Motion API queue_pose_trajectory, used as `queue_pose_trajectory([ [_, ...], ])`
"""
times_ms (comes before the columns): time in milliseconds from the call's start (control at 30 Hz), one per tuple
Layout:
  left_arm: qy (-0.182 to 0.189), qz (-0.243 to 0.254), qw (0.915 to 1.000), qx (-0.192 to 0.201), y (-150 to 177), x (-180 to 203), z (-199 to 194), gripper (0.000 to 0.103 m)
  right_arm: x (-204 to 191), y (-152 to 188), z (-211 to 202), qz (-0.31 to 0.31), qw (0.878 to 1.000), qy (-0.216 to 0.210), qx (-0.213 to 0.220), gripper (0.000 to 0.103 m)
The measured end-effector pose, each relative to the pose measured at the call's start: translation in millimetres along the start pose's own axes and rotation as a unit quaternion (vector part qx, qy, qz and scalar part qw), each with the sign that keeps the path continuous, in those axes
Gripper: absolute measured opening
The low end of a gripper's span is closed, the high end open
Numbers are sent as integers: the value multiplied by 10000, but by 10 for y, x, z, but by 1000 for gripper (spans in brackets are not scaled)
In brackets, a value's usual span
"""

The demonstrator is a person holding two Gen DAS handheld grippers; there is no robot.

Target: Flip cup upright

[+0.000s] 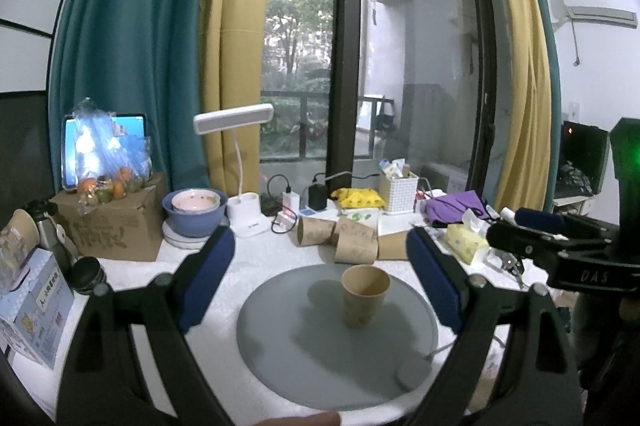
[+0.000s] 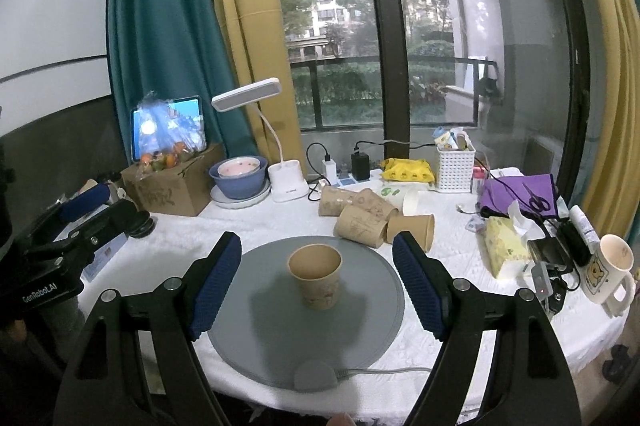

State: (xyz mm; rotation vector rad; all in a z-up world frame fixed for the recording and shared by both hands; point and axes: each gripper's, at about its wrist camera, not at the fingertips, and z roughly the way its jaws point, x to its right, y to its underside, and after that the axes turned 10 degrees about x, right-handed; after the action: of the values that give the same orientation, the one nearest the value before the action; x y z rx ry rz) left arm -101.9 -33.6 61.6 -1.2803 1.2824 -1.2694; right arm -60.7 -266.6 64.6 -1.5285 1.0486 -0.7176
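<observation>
A brown paper cup [image 1: 365,295] stands upright, mouth up, on a round grey mat [image 1: 304,346]; it also shows in the right wrist view [image 2: 316,280] on the mat [image 2: 260,322]. My left gripper [image 1: 320,274] is open and empty, held back from the cup with the cup between its blue pads [image 1: 208,278]. My right gripper [image 2: 318,278] is open and empty too, with the cup between its pads [image 2: 418,286]. Each gripper appears at the edge of the other's view.
Several paper cups [image 2: 368,218] lie on their sides behind the mat. A desk lamp [image 2: 280,162], stacked bowls [image 2: 240,176], a cardboard box [image 2: 172,186], a white basket [image 2: 456,166], a tissue pack [image 2: 506,246] and a mug [image 2: 610,272] crowd the white table.
</observation>
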Motion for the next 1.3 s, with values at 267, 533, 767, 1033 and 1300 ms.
queue_pose_trajectory([
  [267,39,-20,10000,4,19,44,-18,89,-30,-9,16,-18,10000,-41,-37,81],
  [533,33,-13,10000,11,36,84,-37,89,-15,-3,19,-5,10000,-62,-66,81],
  [767,47,-21,10000,9,31,81,-33,89,-13,0,19,2,9999,-69,-74,81],
  [1033,69,-47,10000,-23,33,91,-36,89,-15,-2,23,-2,10000,-66,-71,81],
  [1300,63,-53,10000,-32,28,98,-30,89,-18,-2,25,2,9999,-65,-85,81],
])
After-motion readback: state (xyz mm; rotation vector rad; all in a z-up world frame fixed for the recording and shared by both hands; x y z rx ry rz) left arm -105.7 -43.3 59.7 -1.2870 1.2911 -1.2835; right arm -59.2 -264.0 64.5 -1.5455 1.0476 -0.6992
